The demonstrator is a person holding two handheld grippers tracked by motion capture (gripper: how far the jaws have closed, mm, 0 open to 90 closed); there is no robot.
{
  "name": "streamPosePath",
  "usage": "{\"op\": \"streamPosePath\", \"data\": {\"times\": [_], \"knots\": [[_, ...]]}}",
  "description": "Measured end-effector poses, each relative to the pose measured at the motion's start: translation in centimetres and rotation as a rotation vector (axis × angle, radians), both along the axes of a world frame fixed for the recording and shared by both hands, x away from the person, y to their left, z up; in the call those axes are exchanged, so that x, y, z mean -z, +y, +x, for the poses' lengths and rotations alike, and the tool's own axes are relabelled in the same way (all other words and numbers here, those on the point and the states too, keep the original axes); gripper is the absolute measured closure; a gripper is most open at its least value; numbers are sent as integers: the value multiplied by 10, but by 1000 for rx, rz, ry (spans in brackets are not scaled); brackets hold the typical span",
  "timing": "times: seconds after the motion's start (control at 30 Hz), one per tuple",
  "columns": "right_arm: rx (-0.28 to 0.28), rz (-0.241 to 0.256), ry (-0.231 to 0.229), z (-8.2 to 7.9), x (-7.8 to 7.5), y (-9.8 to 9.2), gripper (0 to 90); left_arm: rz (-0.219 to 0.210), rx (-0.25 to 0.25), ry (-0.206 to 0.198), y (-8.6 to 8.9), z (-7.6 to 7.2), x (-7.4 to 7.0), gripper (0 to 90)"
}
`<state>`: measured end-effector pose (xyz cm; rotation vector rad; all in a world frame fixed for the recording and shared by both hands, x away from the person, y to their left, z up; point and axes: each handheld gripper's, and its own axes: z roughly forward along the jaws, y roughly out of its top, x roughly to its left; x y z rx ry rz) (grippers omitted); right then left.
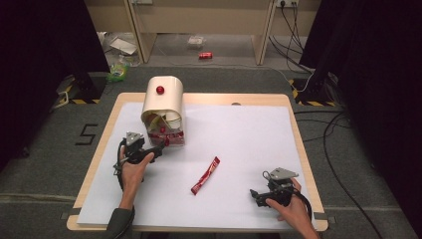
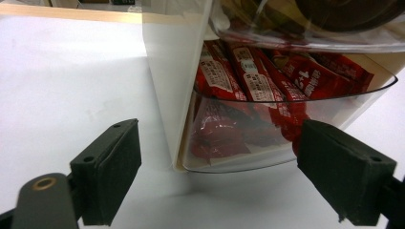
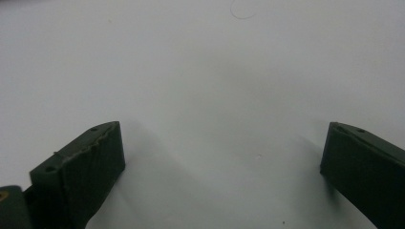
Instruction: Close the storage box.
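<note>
The left tongs (image 2: pixel 217 179) are being held wide open, empty, at the dispenser (image 1: pixel 163 109). The right tongs (image 3: pixel 222 179) are being kept wide open, empty, at the bench's (image 1: pixel 249 127) five o'clock.

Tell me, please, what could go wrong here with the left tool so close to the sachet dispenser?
1. The left tool is open right at the clear tray of the cream dispenser; a push could slide or tip the box.
2. The red sachets are packed tightly, so closing on them might drag out several.
3. One loose sachet lies mid-table and could be swept aside by a forearm.
</note>
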<state>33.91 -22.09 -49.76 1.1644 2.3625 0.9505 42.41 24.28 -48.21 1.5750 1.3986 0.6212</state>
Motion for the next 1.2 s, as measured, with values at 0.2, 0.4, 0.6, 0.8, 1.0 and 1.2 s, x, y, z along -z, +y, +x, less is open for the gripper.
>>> {"op": "streamPosePath", "data": {"times": [0.2,0.4,0.6,0.8,1.0,1.2], "knots": [[0,0,-1,0,0,0,16,0,-1,2,0,0,1,142],[0,0,-1,0,0,0,16,1,0,7,0,-1,5,159],[0,1,0,0,0,0,16,0,6,-4,-1,-3,5,196],[0,1,0,0,0,0,16,0,10,-4,0,-6,3,196],[0,1,0,0,0,0,16,-4,6,-1,4,-9,3,196],[0,1,0,0,0,0,16,-3,14,6,5,-12,3,196]]}}
